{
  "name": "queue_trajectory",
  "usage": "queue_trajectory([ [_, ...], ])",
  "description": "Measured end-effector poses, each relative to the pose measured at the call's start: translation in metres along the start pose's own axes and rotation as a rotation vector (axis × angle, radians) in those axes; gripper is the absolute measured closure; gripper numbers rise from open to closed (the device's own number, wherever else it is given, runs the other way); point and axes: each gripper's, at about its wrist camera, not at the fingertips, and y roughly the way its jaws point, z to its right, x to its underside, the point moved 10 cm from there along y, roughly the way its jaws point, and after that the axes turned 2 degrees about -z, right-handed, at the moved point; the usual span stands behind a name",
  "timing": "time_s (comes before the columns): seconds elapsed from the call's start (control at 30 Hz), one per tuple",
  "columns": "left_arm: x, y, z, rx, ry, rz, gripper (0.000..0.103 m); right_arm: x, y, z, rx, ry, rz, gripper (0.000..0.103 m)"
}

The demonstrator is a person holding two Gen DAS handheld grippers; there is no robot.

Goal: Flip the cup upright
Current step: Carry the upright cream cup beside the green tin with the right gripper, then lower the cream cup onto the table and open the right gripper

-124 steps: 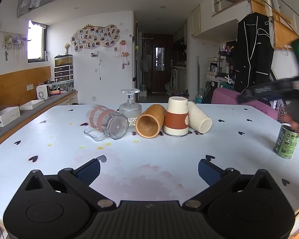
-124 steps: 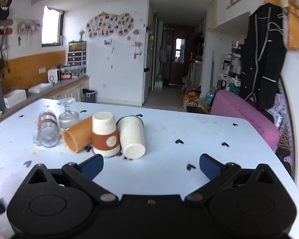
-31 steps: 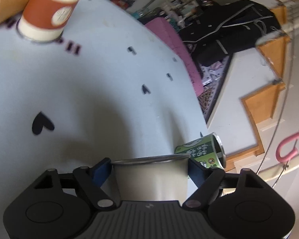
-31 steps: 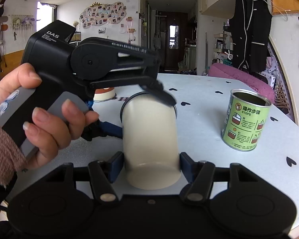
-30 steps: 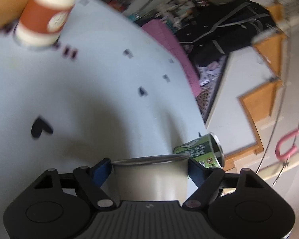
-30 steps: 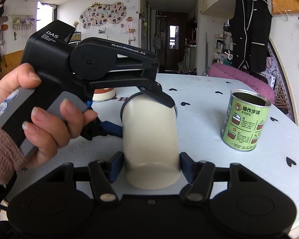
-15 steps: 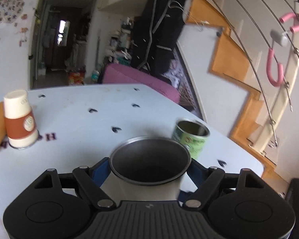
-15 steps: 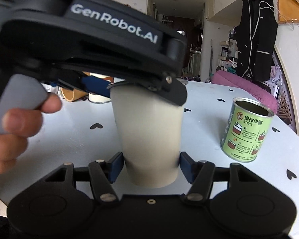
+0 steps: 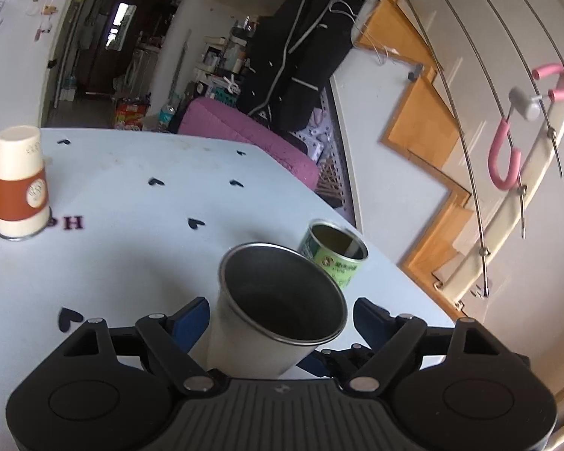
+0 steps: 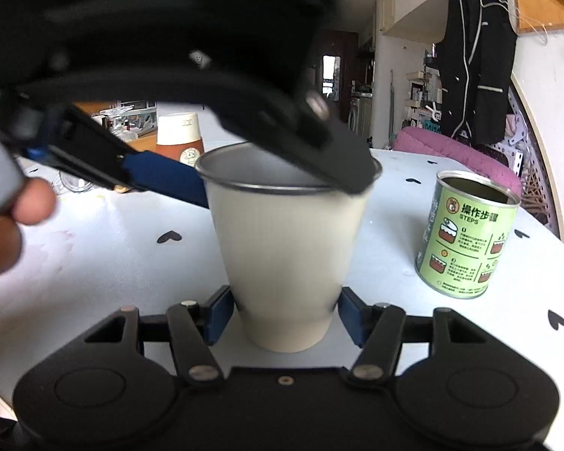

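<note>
The cream cup with a metal rim (image 10: 287,248) stands upright, mouth up, on the white table (image 10: 94,248). My right gripper (image 10: 285,312) is shut on its base. In the left wrist view the cup (image 9: 278,312) sits between my left gripper's (image 9: 282,315) blue pads (image 9: 190,317), with a gap at the right pad; the left gripper is open around the rim. From the right wrist view the left gripper (image 10: 274,184) hovers over the cup's rim.
A green tin can (image 10: 466,233) stands open just right of the cup, also seen in the left wrist view (image 9: 334,255). An upside-down paper cup with a brown sleeve (image 9: 17,184) stands far left. The table edge (image 9: 394,263) runs right of the can.
The cup went from lying on its side in both grippers to upright. My left gripper's jaws have spread off the rim and it has lifted slightly.
</note>
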Motion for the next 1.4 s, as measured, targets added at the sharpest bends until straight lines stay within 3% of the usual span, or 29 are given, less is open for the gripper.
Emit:
queue_trajectory([
  [0.4, -0.014, -0.014, -0.03, -0.045, -0.08, 0.059, 0.019, -0.023, 0.033, 0.022, 0.054, 0.026, -0.035, 0.041],
  [0.77, -0.017, -0.014, -0.034, -0.067, -0.064, 0.065, 0.019, -0.029, 0.056, 0.04, 0.064, 0.065, -0.083, 0.042],
  [0.83, -0.016, -0.016, -0.034, -0.075, -0.056, 0.067, 0.019, -0.028, 0.054, 0.041, 0.065, 0.073, -0.079, 0.037],
  [0.93, -0.016, -0.019, -0.037, -0.09, -0.052, 0.071, 0.019, -0.028, 0.036, 0.043, 0.08, 0.092, -0.046, 0.02],
  [1.03, -0.014, -0.025, -0.038, -0.119, -0.035, 0.071, 0.019, -0.031, 0.007, 0.048, 0.102, 0.11, 0.003, 0.01],
  [1.4, 0.012, -0.069, -0.049, -0.349, 0.101, 0.127, 0.004, -0.04, -0.071, 0.066, 0.185, 0.152, 0.109, 0.003],
])
